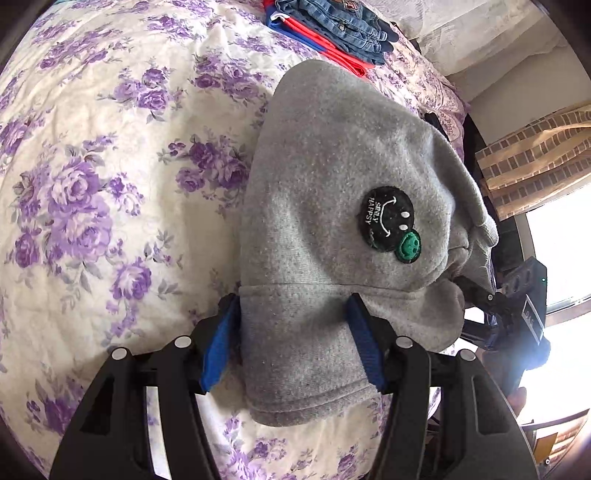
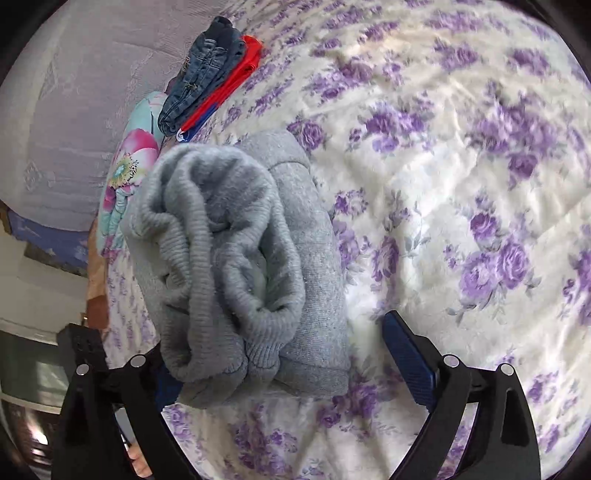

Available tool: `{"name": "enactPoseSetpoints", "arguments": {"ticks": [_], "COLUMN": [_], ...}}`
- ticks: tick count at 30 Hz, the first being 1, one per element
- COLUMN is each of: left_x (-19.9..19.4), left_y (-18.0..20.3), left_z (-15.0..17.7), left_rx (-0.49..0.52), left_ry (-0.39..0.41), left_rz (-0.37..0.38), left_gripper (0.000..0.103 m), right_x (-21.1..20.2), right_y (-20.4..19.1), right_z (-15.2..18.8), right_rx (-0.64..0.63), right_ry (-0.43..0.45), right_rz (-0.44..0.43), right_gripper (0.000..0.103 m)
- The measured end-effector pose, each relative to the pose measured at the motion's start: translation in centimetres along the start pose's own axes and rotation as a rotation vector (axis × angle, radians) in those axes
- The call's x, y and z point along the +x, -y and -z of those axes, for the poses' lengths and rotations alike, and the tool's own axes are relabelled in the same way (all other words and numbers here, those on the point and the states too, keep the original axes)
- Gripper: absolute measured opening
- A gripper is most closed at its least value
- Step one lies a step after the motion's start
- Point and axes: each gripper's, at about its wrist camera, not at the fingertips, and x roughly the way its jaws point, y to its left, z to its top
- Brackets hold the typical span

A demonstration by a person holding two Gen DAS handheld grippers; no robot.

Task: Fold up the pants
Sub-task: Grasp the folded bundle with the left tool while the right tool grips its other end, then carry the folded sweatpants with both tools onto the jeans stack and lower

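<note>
The grey sweatpants (image 1: 332, 177) lie folded in a thick bundle on the flowered quilt (image 1: 92, 184), with a black smiley patch (image 1: 388, 218) facing up. My left gripper (image 1: 293, 299) is shut on the bundle's near end, its blue pads (image 1: 221, 343) pressed against the cloth on both sides. In the right wrist view the ribbed waistband end of the pants (image 2: 229, 258) bulges toward the camera. My right gripper (image 2: 280, 343) stands wide open around that end. Its right pad (image 2: 406, 362) is clear of the cloth, and its left finger is mostly hidden behind the fabric. The right gripper (image 1: 517, 306) also shows past the bundle in the left wrist view.
A stack of folded clothes (image 1: 332, 33), jeans on top of a red and blue garment, sits at the far side of the bed (image 2: 207, 81). A flowered pillow (image 2: 125, 173) lies next to it. A checked curtain (image 1: 535, 155) and a bright window are beyond the bed's edge.
</note>
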Motion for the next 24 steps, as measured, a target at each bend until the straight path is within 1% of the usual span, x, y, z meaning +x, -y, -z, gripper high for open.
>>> {"name": "enactPoseSetpoints", "arguments": {"ticks": [2,3,4,5,6,7,9,12,13,14,15,16,17,18,19,21,24], "left_x": [0.3,0.4,0.3,0.3,0.3,0.3,0.4,0.9,1.1,1.2,1.2,1.1,0.7,0.1,-0.6,-1.8,-3.2], "left_y": [0.0,0.0,0.0,0.0,-0.1,-0.1,-0.1,0.4,0.5,0.6,0.6,0.8,1.3,2.0,3.0,4.9,6.9], "left_z": [-0.2,-0.3,-0.4,-0.4,-0.4,-0.4,-0.5,-0.8,-1.0,-1.1,-1.1,-1.1,-0.9,-0.7,-0.5,-0.1,0.2], "left_rx": [-0.006,-0.011,-0.015,-0.019,-0.024,-0.029,-0.038,-0.039,-0.040,-0.042,-0.048,-0.047,-0.030,-0.001,0.032,0.075,0.112], "left_ry": [-0.005,-0.006,-0.007,-0.006,-0.007,-0.008,-0.011,-0.012,-0.015,-0.017,-0.016,-0.011,0.003,0.029,0.058,0.110,0.161], "left_rz": [0.005,0.007,0.010,0.008,0.007,0.006,0.007,-0.006,-0.015,-0.019,-0.020,-0.021,-0.023,-0.044,-0.069,-0.097,-0.093], "left_gripper": [0.058,0.058,0.058,0.058,0.058,0.058,0.058,0.060,0.061,0.061,0.061,0.055,0.042,0.036,0.025,0.024,0.023], "right_x": [0.2,0.1,-0.1,-0.4,-0.8,-0.9,-0.7,0.6,1.0,1.1,1.0,0.7,0.3,-0.3,-0.7,-1.8,-3.5], "right_y": [-0.3,-0.7,-1.4,-2.1,-2.8,-3.2,-2.5,-0.8,-0.7,-0.8,-1.2,-1.4,-1.8,-2.2,-2.5,-3.0,-3.2], "right_z": [0.0,0.3,0.7,1.1,1.3,1.3,1.0,0.3,0.3,0.3,0.5,0.7,0.9,1.2,1.4,1.5,1.2], "right_rx": [-0.011,-0.041,-0.068,-0.100,-0.137,-0.151,-0.117,-0.045,-0.041,-0.057,-0.086,-0.107,-0.128,-0.154,-0.175,-0.205,-0.224], "right_ry": [0.026,0.053,0.060,0.080,0.094,0.096,0.078,0.005,-0.005,0.008,0.028,0.047,0.063,0.078,0.089,0.112,0.140], "right_rz": [-0.027,-0.051,-0.067,-0.044,-0.029,-0.025,-0.040,-0.102,-0.121,-0.132,-0.135,-0.130,-0.130,-0.132,-0.129,-0.114,-0.113], "right_gripper": [0.100,0.090,0.066,0.065,0.061,0.060,0.062,0.079,0.082,0.082,0.074,0.066,0.062,0.058,0.057,0.057,0.057]}}
